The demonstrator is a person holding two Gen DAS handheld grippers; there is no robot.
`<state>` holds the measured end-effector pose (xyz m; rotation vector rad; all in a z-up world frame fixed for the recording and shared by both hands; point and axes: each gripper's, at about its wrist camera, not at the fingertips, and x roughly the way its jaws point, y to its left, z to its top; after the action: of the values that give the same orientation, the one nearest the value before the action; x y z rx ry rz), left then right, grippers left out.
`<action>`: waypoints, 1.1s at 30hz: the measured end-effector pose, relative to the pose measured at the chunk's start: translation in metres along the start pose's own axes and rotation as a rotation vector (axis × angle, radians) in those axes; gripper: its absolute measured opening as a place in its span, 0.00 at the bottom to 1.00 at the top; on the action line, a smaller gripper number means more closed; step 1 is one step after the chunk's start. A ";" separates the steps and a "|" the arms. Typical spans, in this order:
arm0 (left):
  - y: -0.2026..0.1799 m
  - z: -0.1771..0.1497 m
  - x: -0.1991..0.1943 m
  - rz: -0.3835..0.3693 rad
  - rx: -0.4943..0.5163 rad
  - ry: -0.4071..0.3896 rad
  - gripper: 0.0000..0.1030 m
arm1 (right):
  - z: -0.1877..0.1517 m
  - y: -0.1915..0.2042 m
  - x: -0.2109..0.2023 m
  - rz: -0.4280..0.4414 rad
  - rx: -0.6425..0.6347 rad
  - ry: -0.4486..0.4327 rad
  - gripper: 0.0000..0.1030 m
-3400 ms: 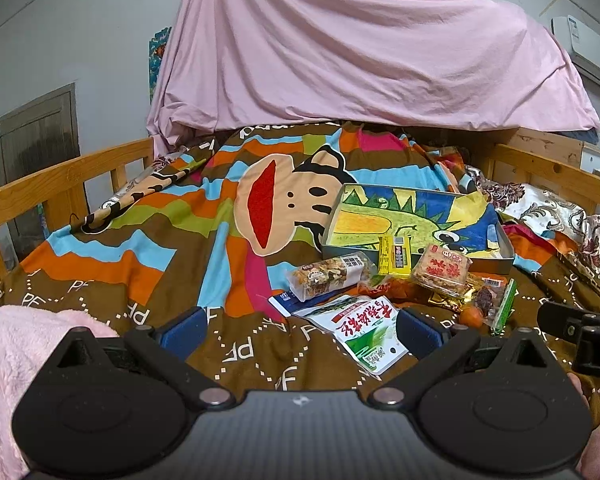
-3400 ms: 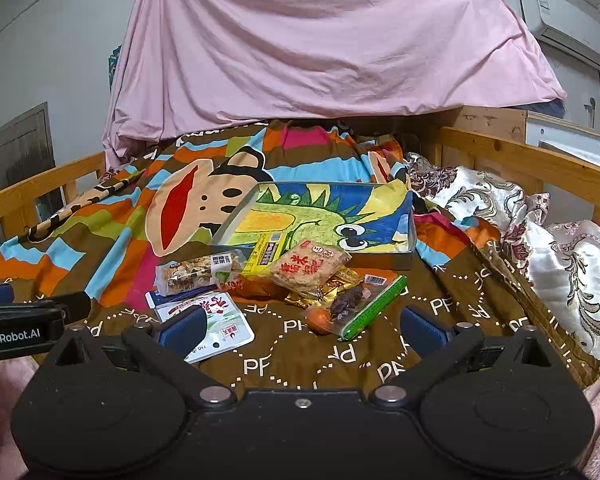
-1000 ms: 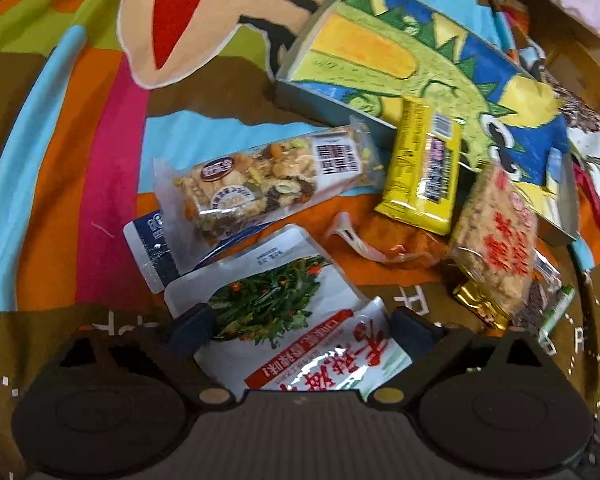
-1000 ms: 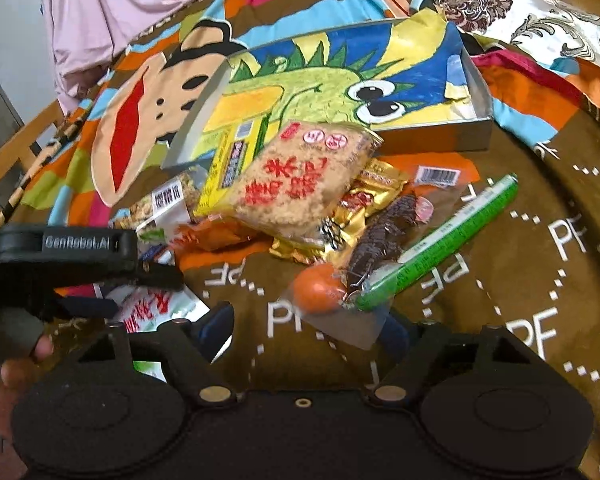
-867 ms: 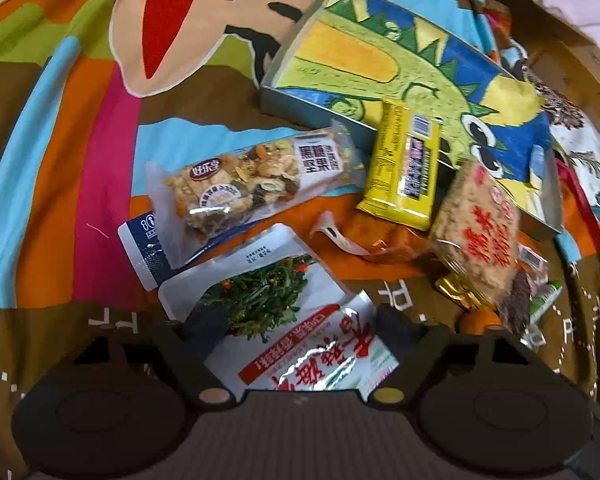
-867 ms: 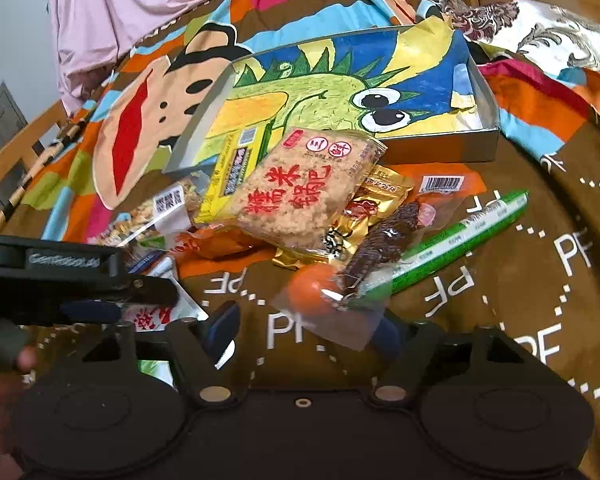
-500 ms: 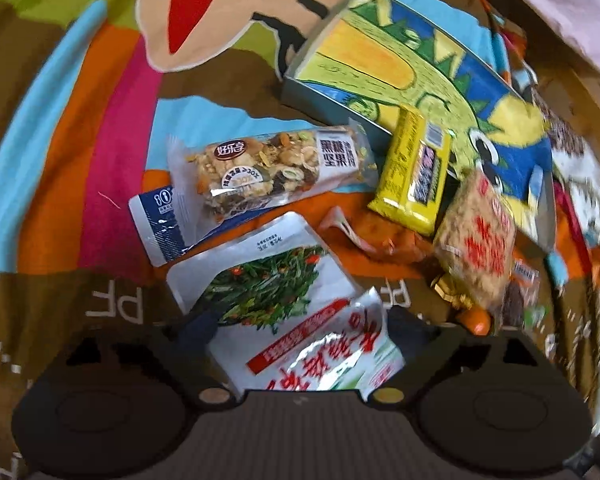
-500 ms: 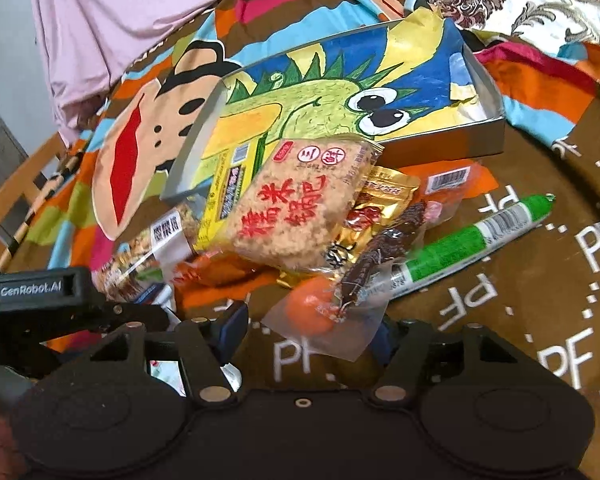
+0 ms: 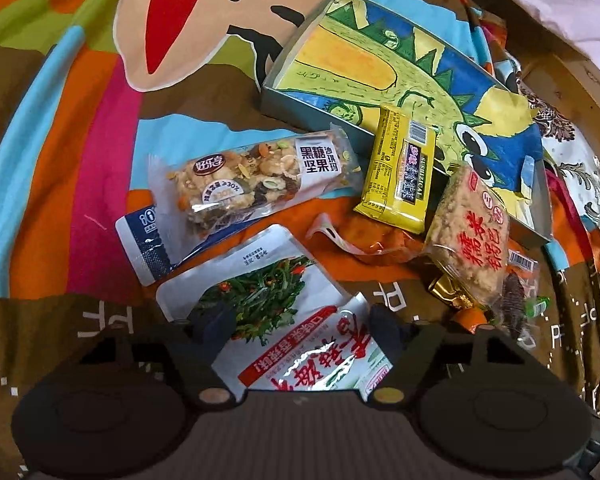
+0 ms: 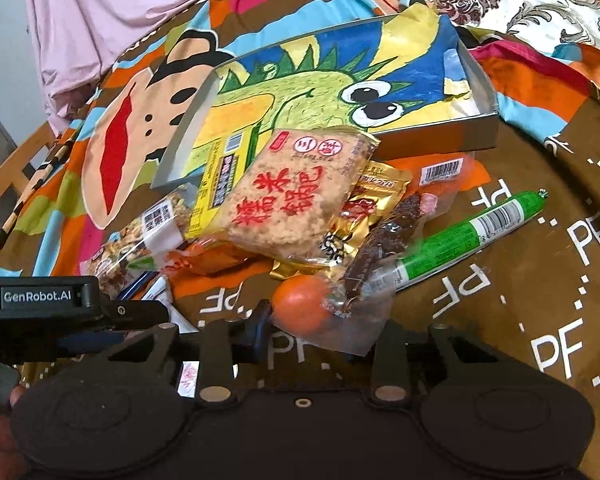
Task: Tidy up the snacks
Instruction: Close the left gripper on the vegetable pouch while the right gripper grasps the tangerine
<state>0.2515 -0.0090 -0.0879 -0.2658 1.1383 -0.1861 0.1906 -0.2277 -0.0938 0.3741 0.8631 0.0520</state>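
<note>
Left gripper (image 9: 300, 318): jaws apart, straddling white vegetable pouch (image 9: 268, 300) on bed blanket (image 9: 60, 160); not yet clamped. Placement suits edge pinch on flat pouch.

Right gripper (image 10: 320, 330): jaws apart either side of clear pack with orange ball (image 10: 300, 306); contact cannot be told.

Snack pile heaped just before dinosaur-print box (image 10: 476, 136), likely destination. Yellow bar (image 9: 400, 168) and rice cake pack (image 10: 296, 196) lean over box's front wall. Green sausage (image 10: 468, 232) beside pile.

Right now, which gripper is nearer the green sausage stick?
Right. The right gripper sits just below-left of the green sausage stick; the left gripper straddles the white pickle packet, farther left.
</note>
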 end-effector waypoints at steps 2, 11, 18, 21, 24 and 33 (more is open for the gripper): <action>0.009 0.002 -0.001 -0.026 -0.056 0.008 0.78 | -0.001 0.000 -0.001 0.001 0.000 0.004 0.35; 0.025 0.017 0.012 -0.006 -0.304 0.091 0.99 | 0.000 0.003 0.001 -0.002 0.001 0.010 0.35; -0.007 0.023 0.028 0.129 -0.193 0.102 0.99 | 0.000 0.003 0.002 -0.006 -0.002 0.012 0.36; -0.014 0.020 0.030 0.151 -0.140 0.103 0.99 | 0.000 0.003 0.002 -0.004 -0.002 0.012 0.37; -0.015 0.015 0.027 0.148 -0.098 0.089 0.95 | 0.001 0.003 0.002 -0.004 -0.002 0.012 0.37; -0.014 -0.003 0.002 0.073 -0.043 0.065 0.87 | 0.000 0.003 -0.001 -0.001 0.001 0.034 0.36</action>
<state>0.2495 -0.0231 -0.0869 -0.2575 1.2154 -0.1069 0.1907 -0.2256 -0.0923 0.3748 0.8964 0.0574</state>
